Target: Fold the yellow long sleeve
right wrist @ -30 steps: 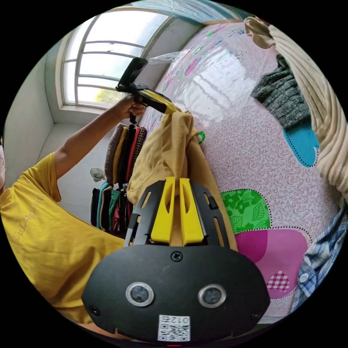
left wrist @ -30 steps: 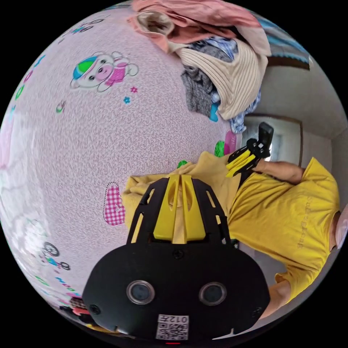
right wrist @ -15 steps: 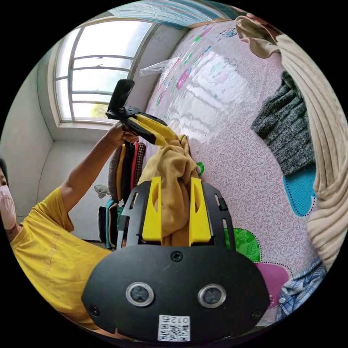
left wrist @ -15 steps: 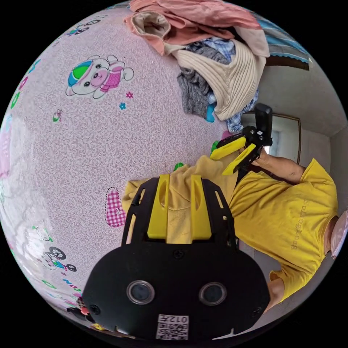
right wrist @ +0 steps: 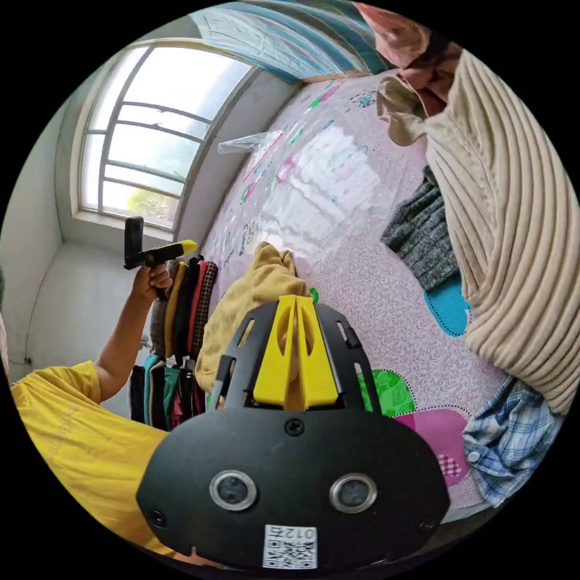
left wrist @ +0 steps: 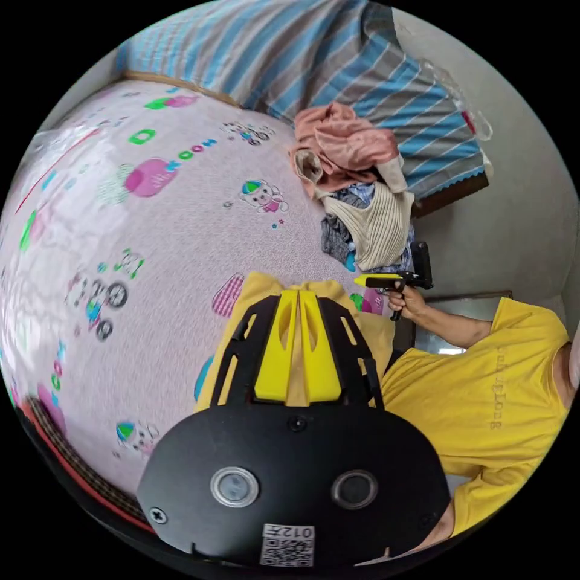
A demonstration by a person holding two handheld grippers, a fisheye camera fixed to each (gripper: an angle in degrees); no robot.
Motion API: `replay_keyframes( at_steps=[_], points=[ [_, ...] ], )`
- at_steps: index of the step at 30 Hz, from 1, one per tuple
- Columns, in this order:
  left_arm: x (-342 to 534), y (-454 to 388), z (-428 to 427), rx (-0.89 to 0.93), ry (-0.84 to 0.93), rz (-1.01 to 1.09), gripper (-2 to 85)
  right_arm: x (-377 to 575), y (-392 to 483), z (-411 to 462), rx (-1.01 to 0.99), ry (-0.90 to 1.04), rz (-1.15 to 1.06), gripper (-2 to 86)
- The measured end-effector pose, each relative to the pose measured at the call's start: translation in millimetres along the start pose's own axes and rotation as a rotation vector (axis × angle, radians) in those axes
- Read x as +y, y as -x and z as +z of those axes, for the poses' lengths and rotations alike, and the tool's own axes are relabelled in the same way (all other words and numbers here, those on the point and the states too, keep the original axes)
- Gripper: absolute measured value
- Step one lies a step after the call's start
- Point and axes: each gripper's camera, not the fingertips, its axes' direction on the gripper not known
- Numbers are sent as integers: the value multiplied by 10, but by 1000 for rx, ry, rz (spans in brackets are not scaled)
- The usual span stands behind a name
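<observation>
The yellow long sleeve [left wrist: 260, 289] lies bunched on the bed [left wrist: 121, 254] at its near edge, a soft matte knit heaped in thick folds. In the left gripper view the left hand-held gripper [left wrist: 297, 296] shows its jaws drawn together, with yellow cloth behind them; whether they pinch any fabric cannot be told. At 3 o'clock the right hand-held gripper [left wrist: 367, 281] is held off the garment, jaws clenched on nothing.

In the right gripper view the right hand-held gripper [right wrist: 295, 302] has its jaws together in front of the garment [right wrist: 254, 296]; at 9 o'clock the left hand-held gripper [right wrist: 181, 246] sits raised beyond the bed's edge, clear of the cloth.

The glossy pink printed bed cover stretches open toward 10 o'clock. A pile of clothes [left wrist: 356, 193], ribbed cream and grey knit among them, crowds the edge at 1 o'clock.
</observation>
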Motion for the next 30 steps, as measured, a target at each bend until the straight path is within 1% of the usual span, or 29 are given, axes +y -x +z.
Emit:
replay_keyframes(
  at_steps=[2,3,5,6,8,9,11,12,14,15,16,17,20,22,24,26,28,30],
  points=[
    [1141,-45,-721,-74,-149,-137,4,-94,639,210,-20,33,-185,8],
    [1457,-62,-865,-98,-186,-186,4,-106,813,302,-27,56,-234,8],
    [2717,-214,-1256,-174,-308,-389,3,-79,1506,775,-19,187,-417,8],
    [3004,-281,-1305,-186,-337,-432,3,-50,1671,907,-5,222,-457,8],
    [3841,-620,-1261,-211,-410,-548,3,139,2281,1412,61,340,-617,7],
    [3953,-708,-1197,-214,-406,-558,4,194,2423,1535,80,368,-655,7],
    [4091,-974,-852,-239,-302,-561,3,426,2913,2013,210,460,-802,6],
    [4084,-1024,-765,-265,-269,-562,2,485,3008,2141,258,491,-837,5],
    [4115,-1090,-409,-382,-94,-645,1,714,3216,2702,528,659,-938,3],
    [4156,-1092,-340,-381,-75,-666,1,771,3248,2815,570,688,-965,3],
    [4298,-1103,-281,-343,-105,-727,1,862,3334,2963,611,699,-1017,2],
    [4483,-1152,-339,-303,-202,-782,1,918,3451,3063,637,685,-1056,1],
    [4781,-1263,-574,-219,-347,-782,2,947,3730,3327,687,654,-1061,1],
    [4880,-1261,-696,-147,-358,-747,3,907,3860,3489,690,642,-1032,1],
    [4937,-1293,-853,-124,-351,-693,3,834,4004,3627,680,658,-1016,1],
    [5016,-1328,-1095,-85,-363,-668,4,677,4225,3829,671,735,-985,2],
    [5146,-1385,-1339,-55,-389,-690,4,533,4471,3965,675,803,-962,2],
    [5431,-1500,-1690,-128,-477,-794,5,425,4873,4025,641,774,-1029,3]
  ],
)
